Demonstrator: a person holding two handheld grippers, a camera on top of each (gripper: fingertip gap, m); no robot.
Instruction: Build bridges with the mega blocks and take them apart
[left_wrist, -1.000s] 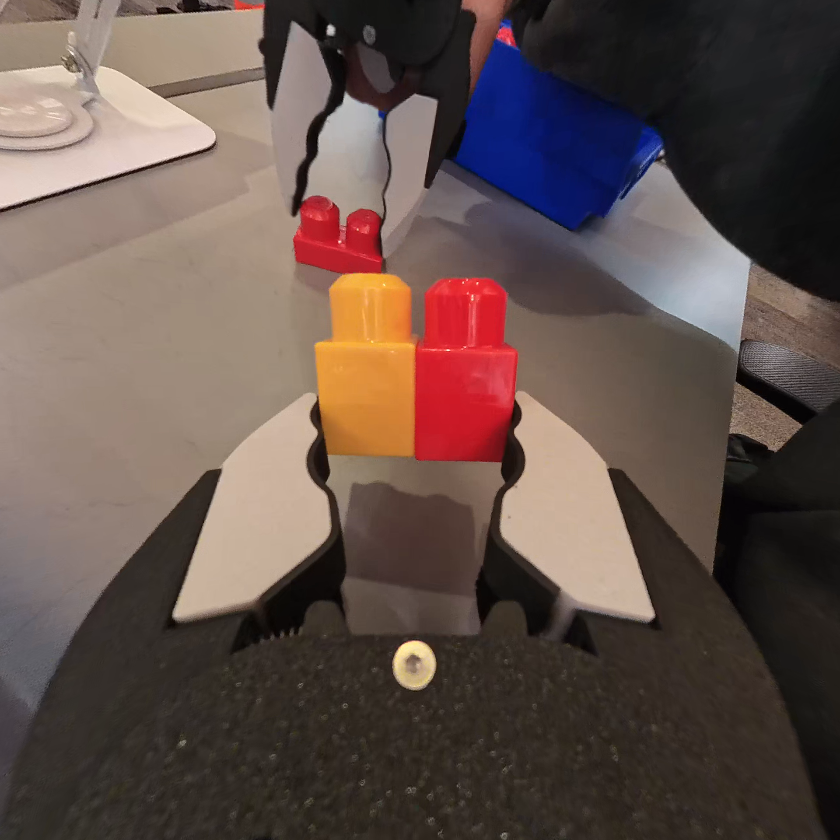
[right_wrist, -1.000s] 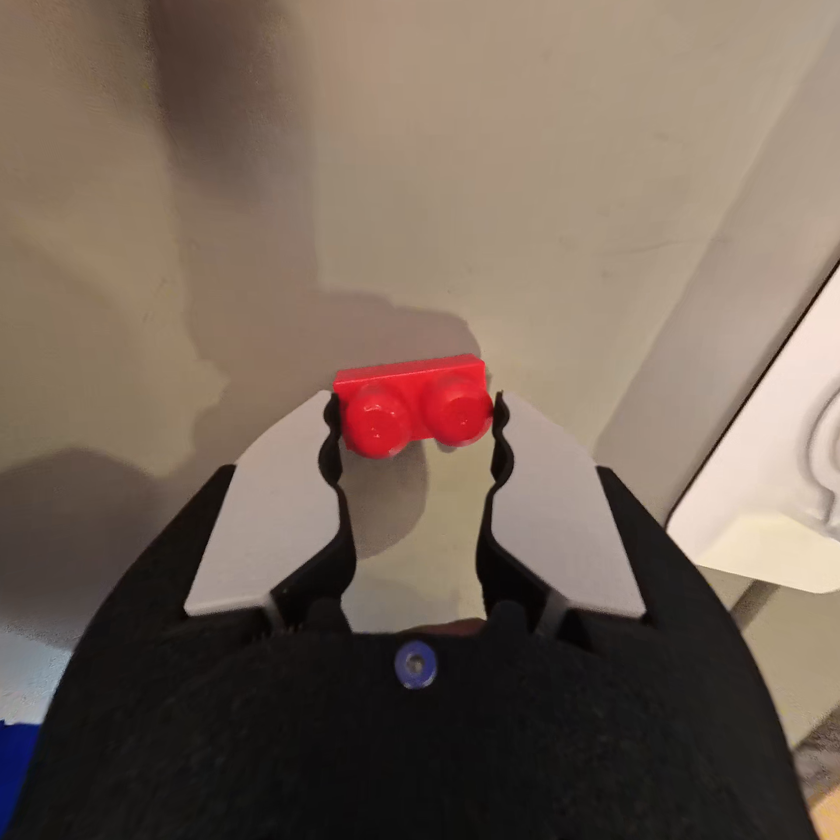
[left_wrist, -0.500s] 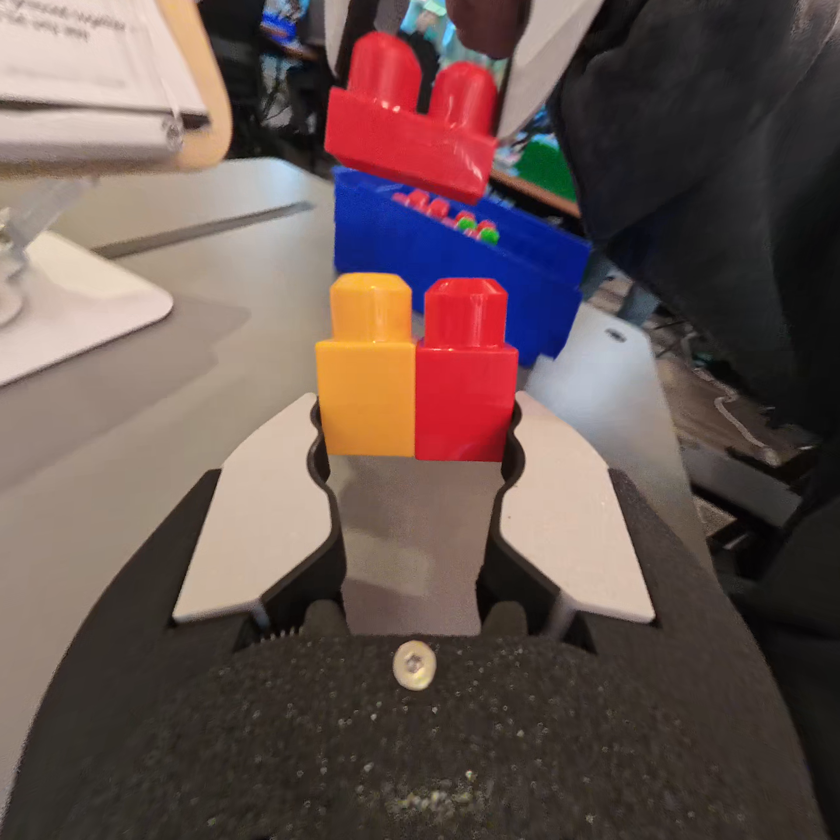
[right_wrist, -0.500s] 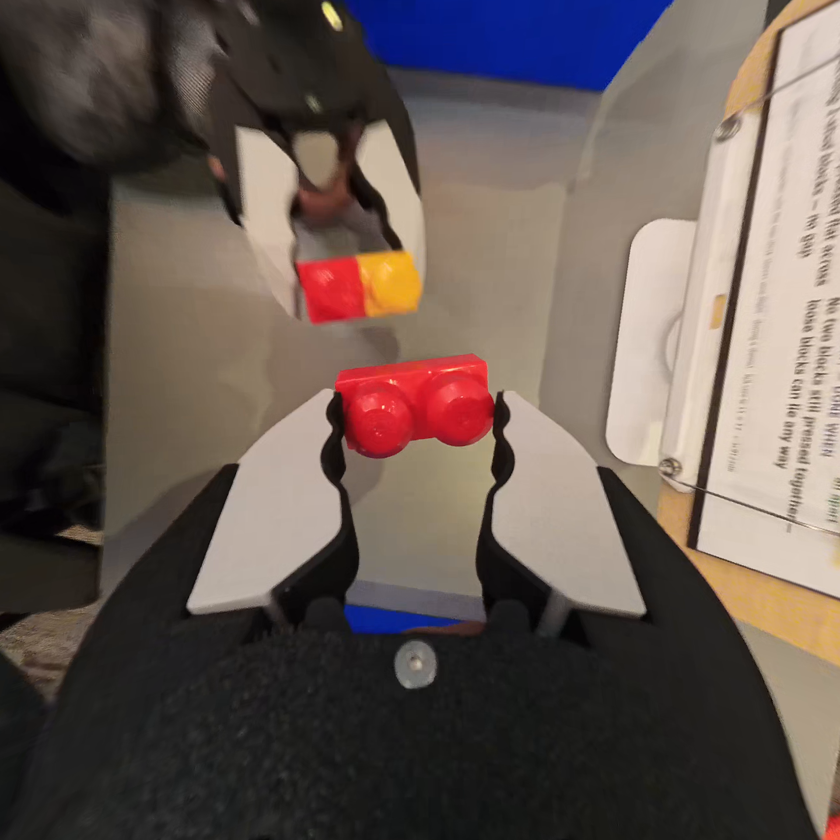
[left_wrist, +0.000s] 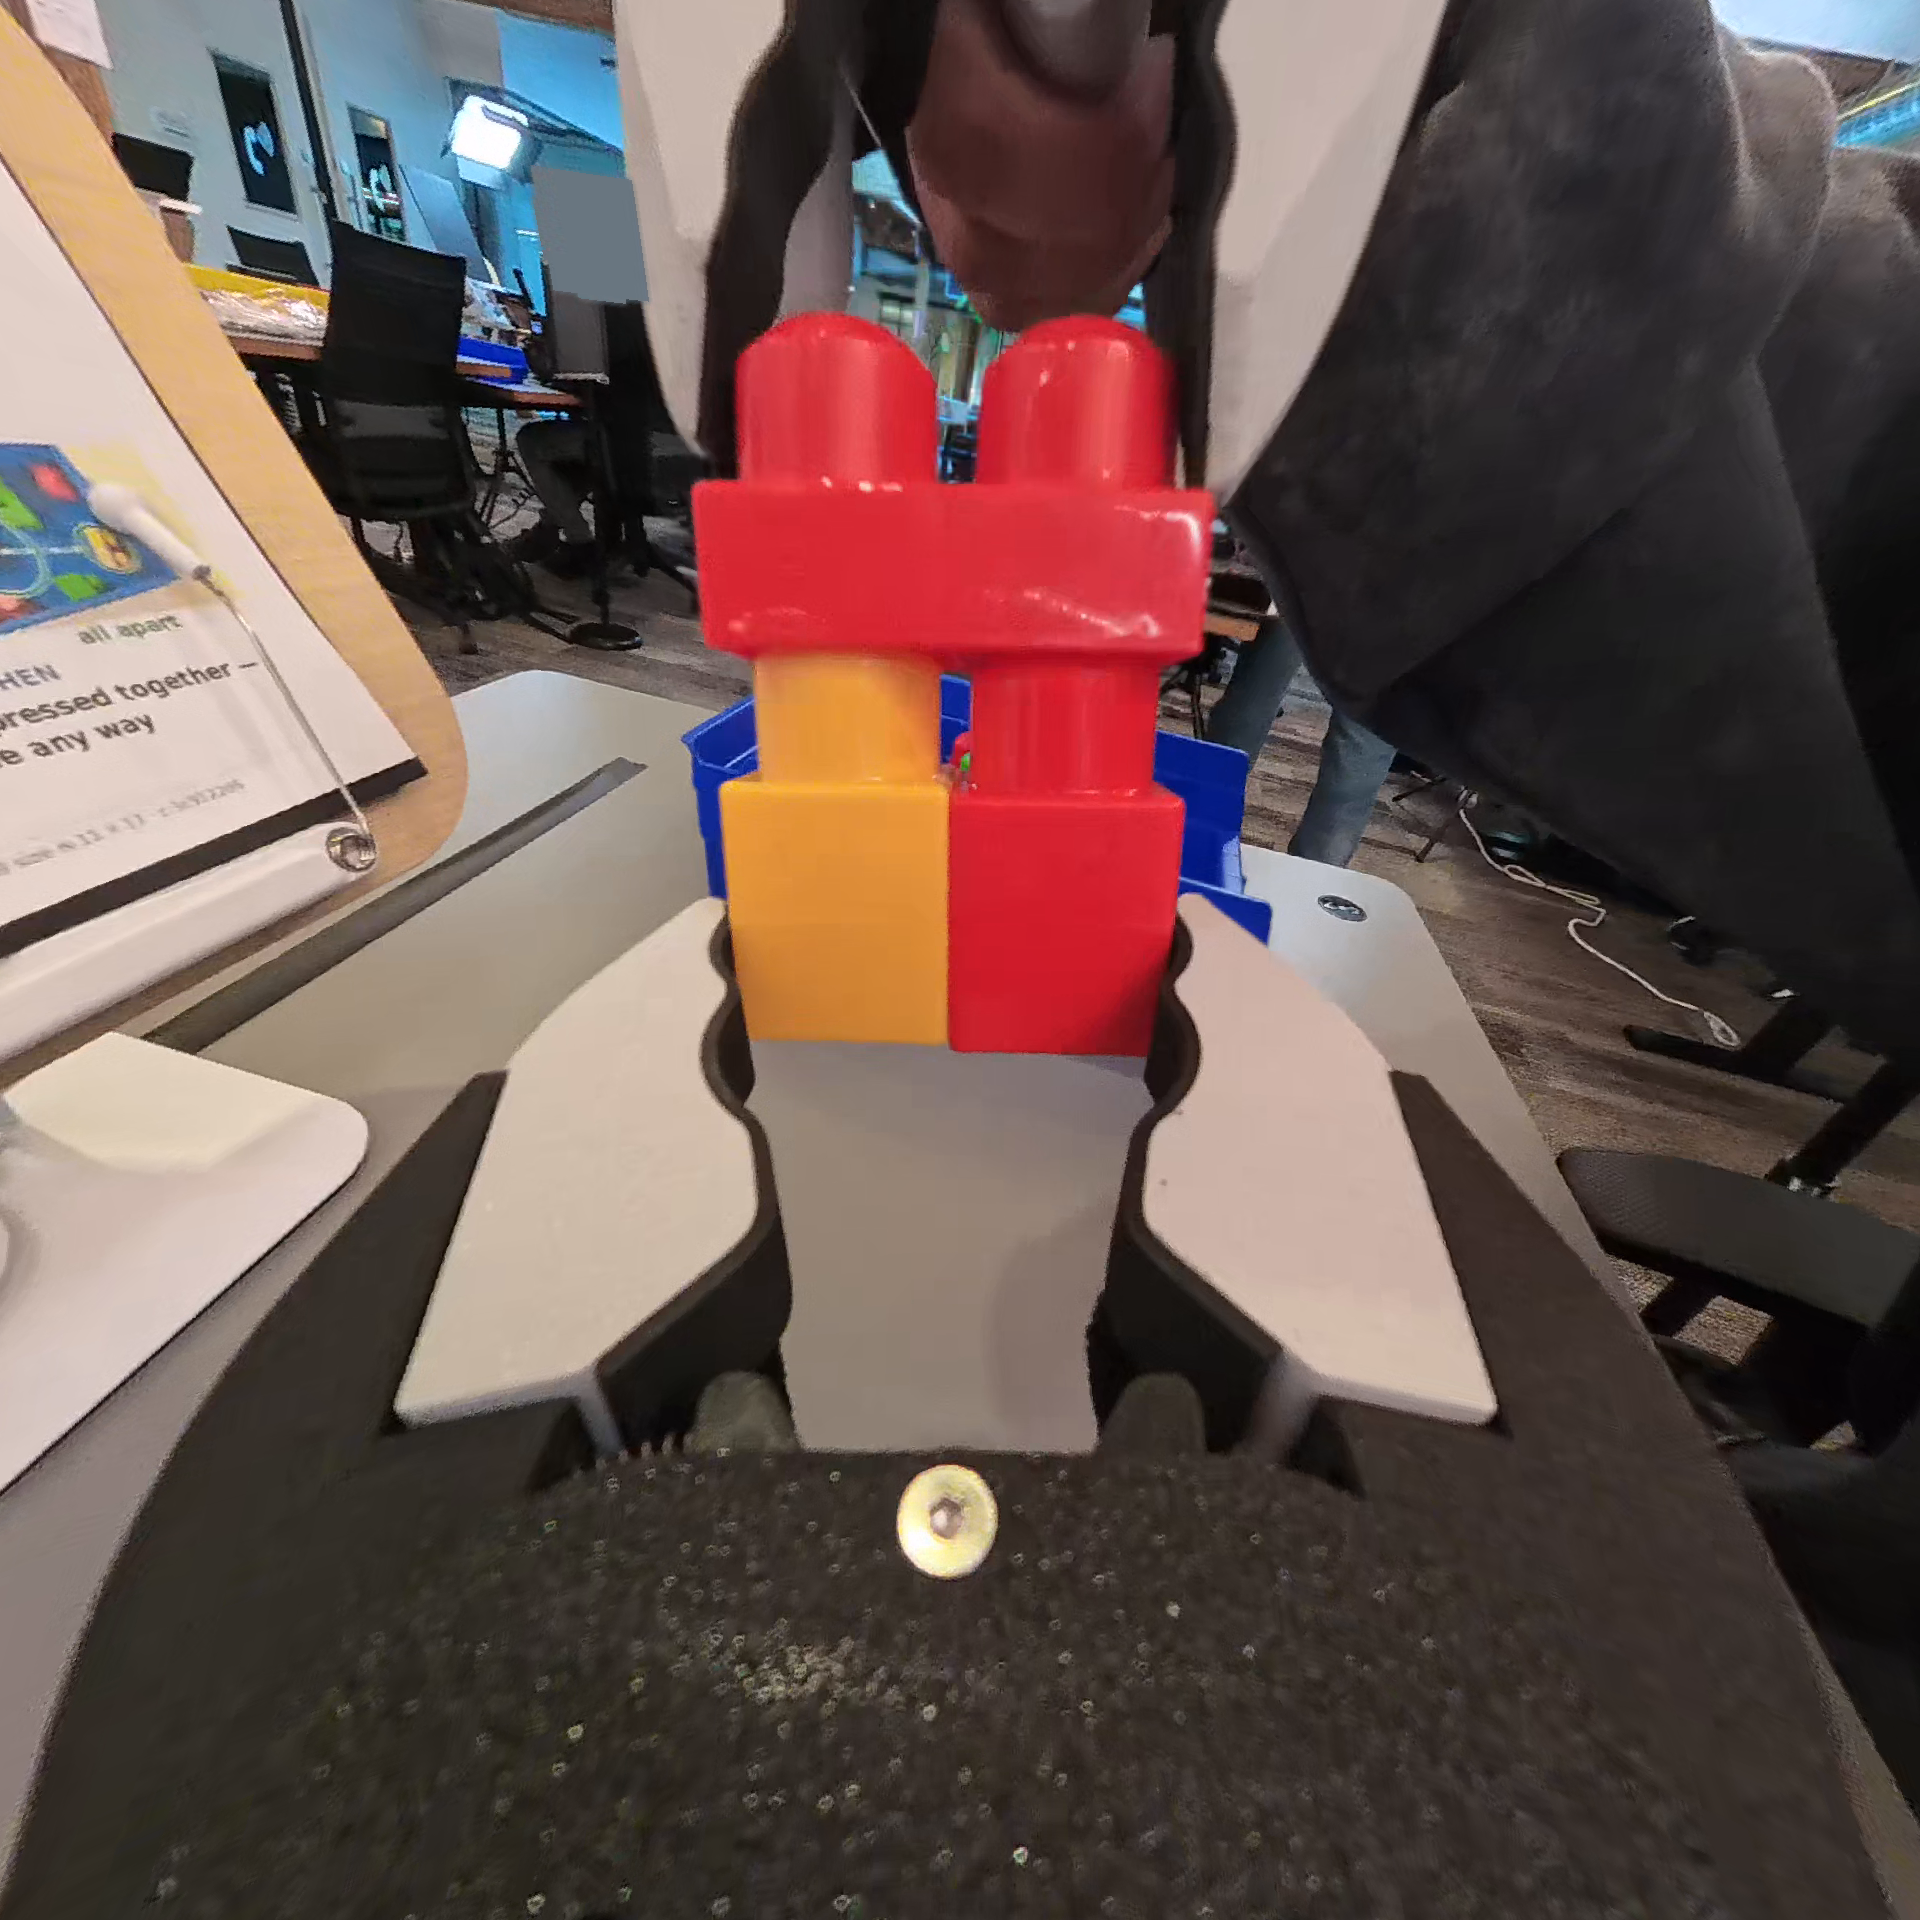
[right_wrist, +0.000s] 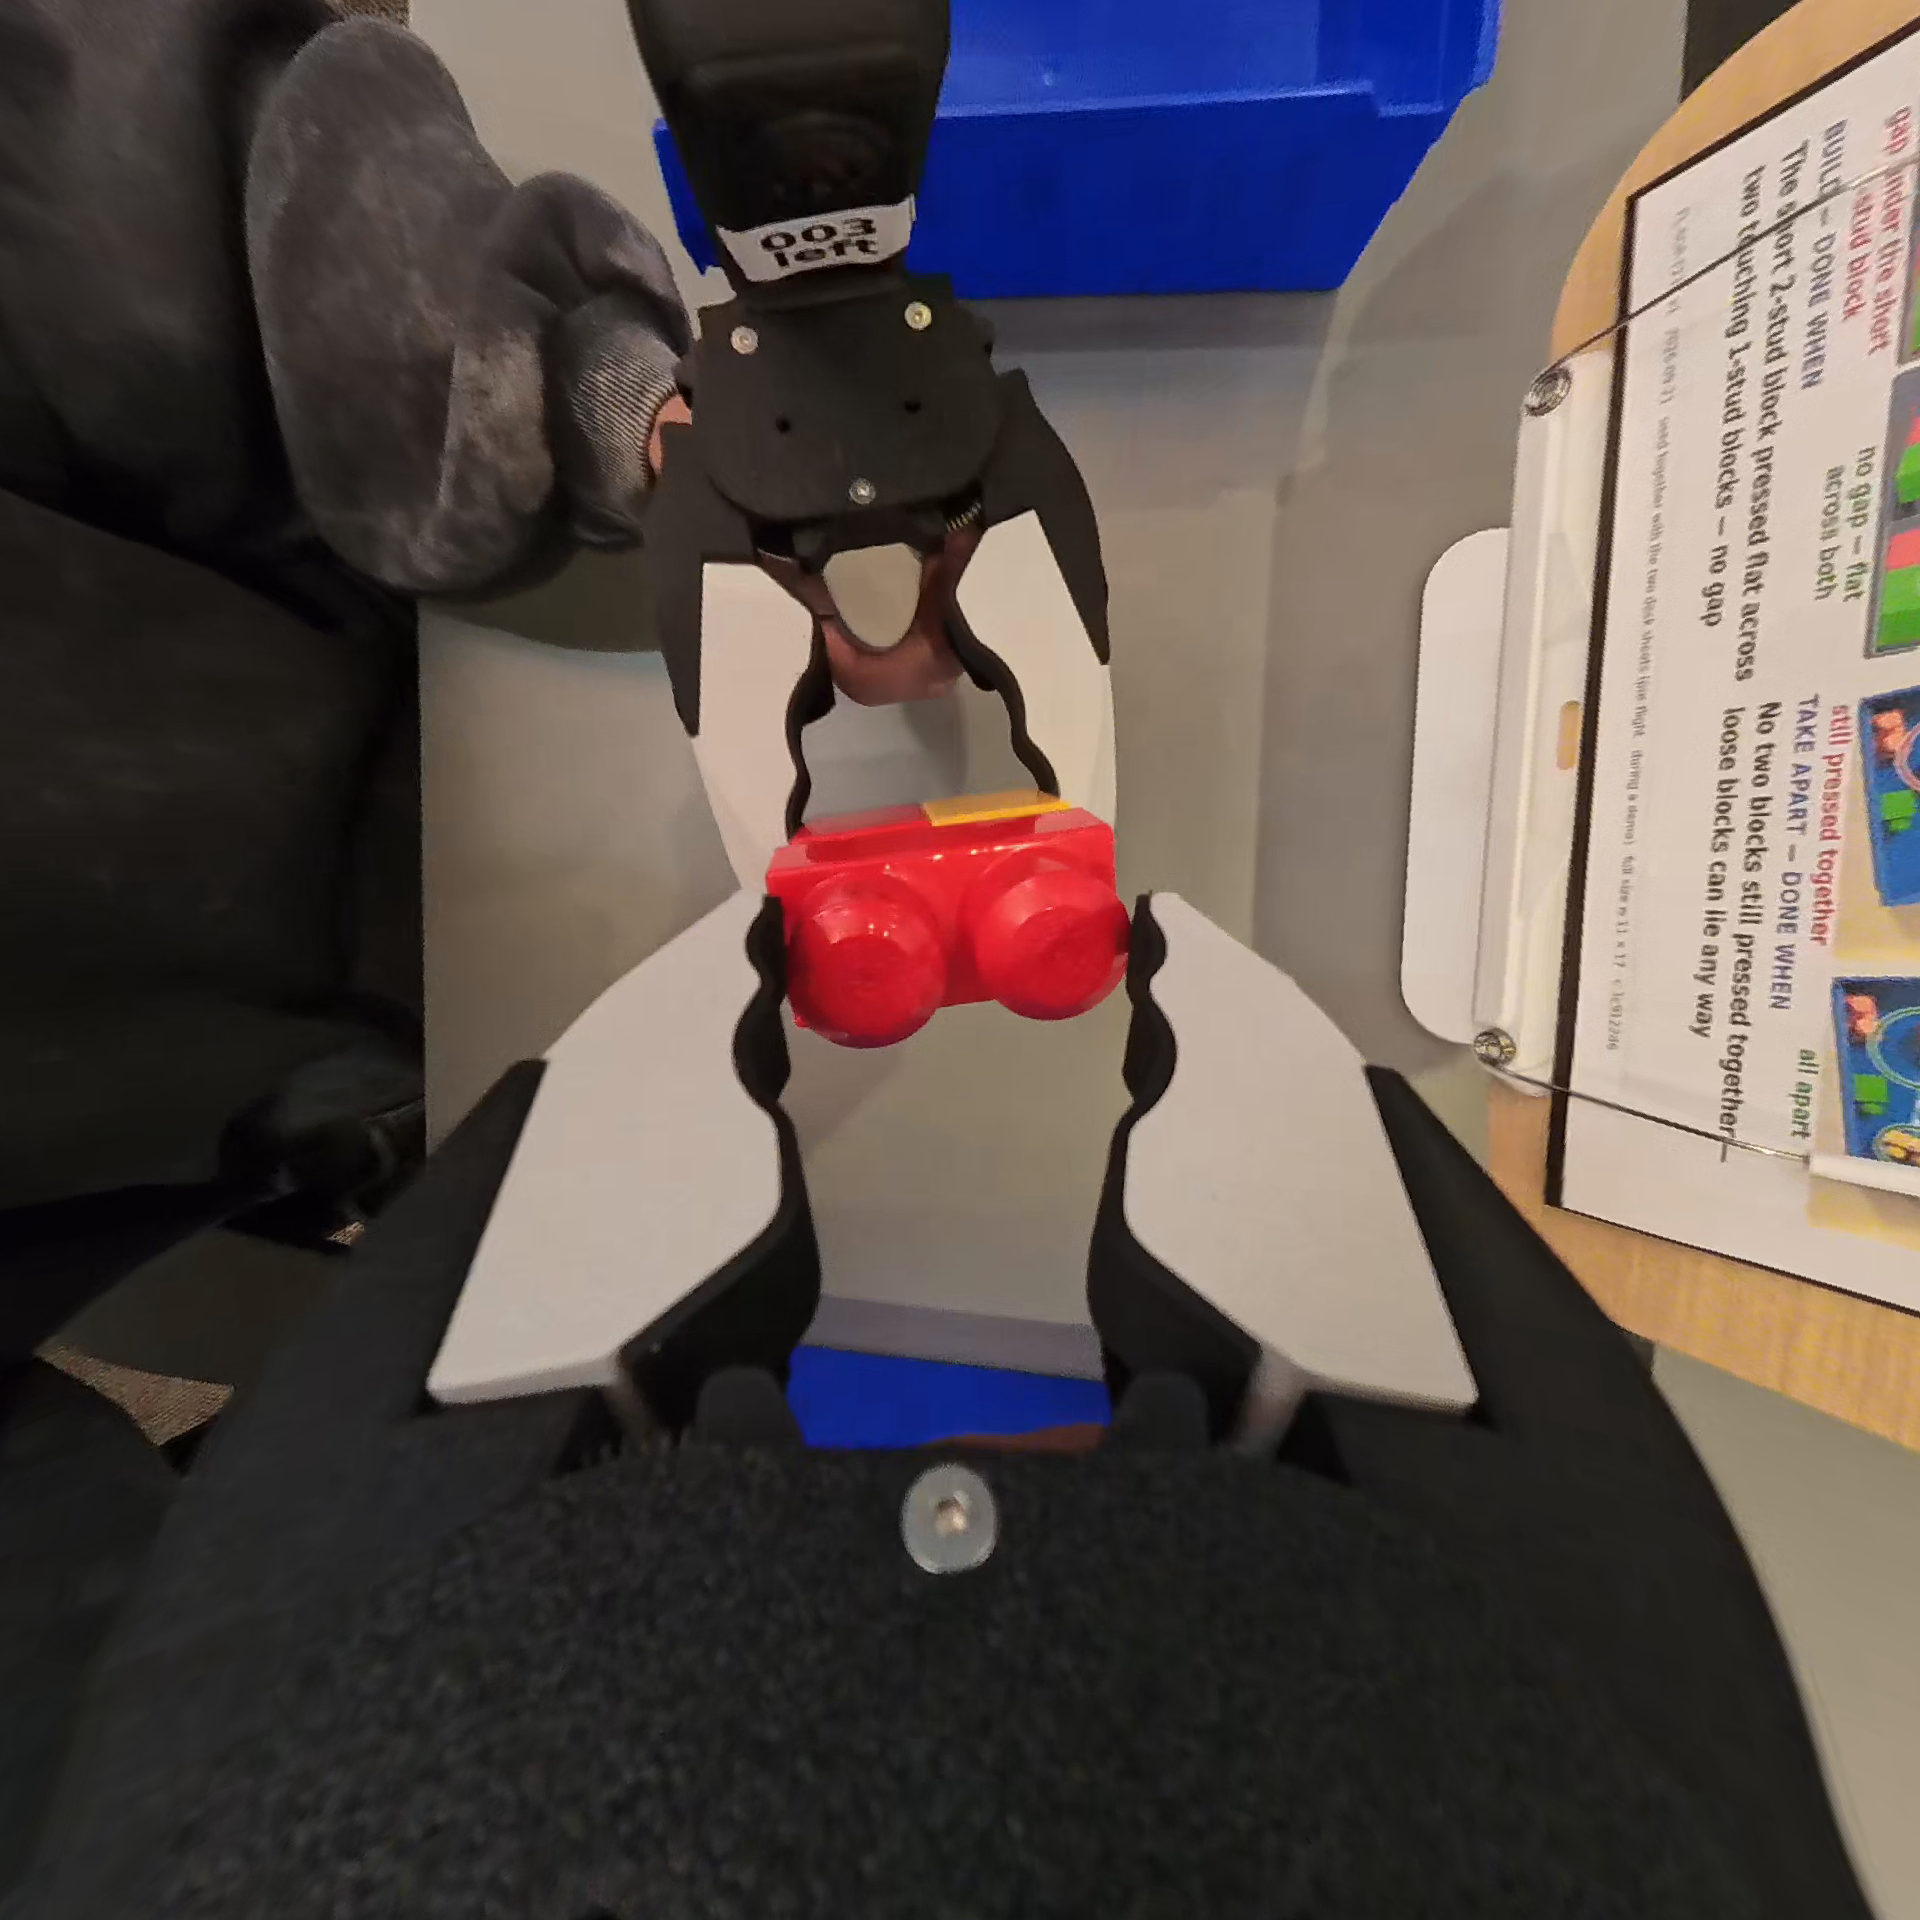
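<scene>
Left wrist view: right tool (left_wrist: 956, 436) lowers two-stud block (left_wrist: 951, 566) downward.

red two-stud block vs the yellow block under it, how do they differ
The red two-stud block is flat and wide with two studs; the yellow block is tall and narrow with one. The red two-stud block sits on top in the right gripper; the yellow block is below in the left gripper, beside a red one-stud block. Both are glossy plastic.

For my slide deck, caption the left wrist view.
Left gripper holds orange block and red block while two-stud red block sits on both studs.
</scene>
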